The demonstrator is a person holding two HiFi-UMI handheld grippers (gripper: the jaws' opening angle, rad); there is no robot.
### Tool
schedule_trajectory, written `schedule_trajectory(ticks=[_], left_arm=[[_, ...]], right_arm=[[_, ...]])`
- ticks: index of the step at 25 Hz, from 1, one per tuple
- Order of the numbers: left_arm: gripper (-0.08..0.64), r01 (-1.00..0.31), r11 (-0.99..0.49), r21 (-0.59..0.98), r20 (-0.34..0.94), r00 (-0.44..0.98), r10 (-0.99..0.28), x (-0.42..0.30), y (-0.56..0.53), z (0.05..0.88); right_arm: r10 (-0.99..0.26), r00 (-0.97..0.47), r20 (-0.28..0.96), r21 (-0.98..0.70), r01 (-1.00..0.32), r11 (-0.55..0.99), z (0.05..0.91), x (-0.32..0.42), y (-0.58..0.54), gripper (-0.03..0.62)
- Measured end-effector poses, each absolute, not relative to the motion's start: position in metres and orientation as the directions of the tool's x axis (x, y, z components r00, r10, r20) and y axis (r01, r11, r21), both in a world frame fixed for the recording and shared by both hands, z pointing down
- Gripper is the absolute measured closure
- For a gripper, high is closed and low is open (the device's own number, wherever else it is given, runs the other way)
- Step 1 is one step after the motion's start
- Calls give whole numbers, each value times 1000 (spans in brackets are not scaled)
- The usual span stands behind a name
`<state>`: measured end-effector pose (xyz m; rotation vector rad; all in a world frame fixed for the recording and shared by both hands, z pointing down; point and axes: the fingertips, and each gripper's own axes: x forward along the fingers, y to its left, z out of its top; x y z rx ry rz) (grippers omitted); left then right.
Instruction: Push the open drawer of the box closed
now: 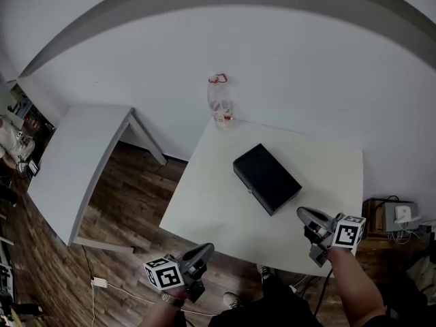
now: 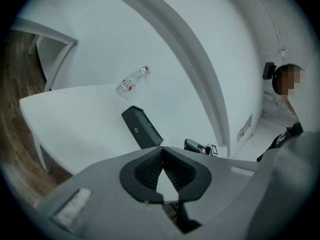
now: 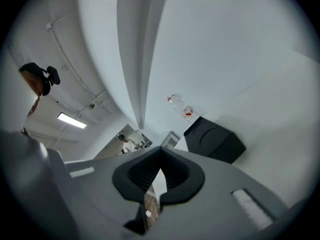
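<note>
White walls met dark plank flooring (image 1: 129,189) around a white square surface (image 1: 204,210). A clear plastic bottle with a red label (image 1: 219,102) stood at the far edge, its print too small to read. The black rectangular box (image 1: 266,178) lay mid-surface, away from every edge. The left gripper (image 1: 206,248) and right gripper (image 1: 302,212) hovered at the near edge, fingers clenched together, empty.

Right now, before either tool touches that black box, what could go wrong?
The black box lies loose on the smooth white table, so a push might just slide the whole box along. It could then travel toward the bottle at the far edge and knock it off.
</note>
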<state>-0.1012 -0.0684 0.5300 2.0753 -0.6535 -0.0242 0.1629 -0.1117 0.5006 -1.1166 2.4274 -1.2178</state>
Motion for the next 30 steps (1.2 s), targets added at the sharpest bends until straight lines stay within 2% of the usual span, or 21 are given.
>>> schedule_trajectory(ticks=[12,30], left_arm=[[557,-233,-336,913,84,911,-405,-143,70,521],[557,-152,-335,930,-3,908,-419,-172,94,511]], right_arm=[[-632,-773,54,-874,-343,344,493,5,68,588],[-660,-752,10,-894,-302,331,476,-39,121,589]])
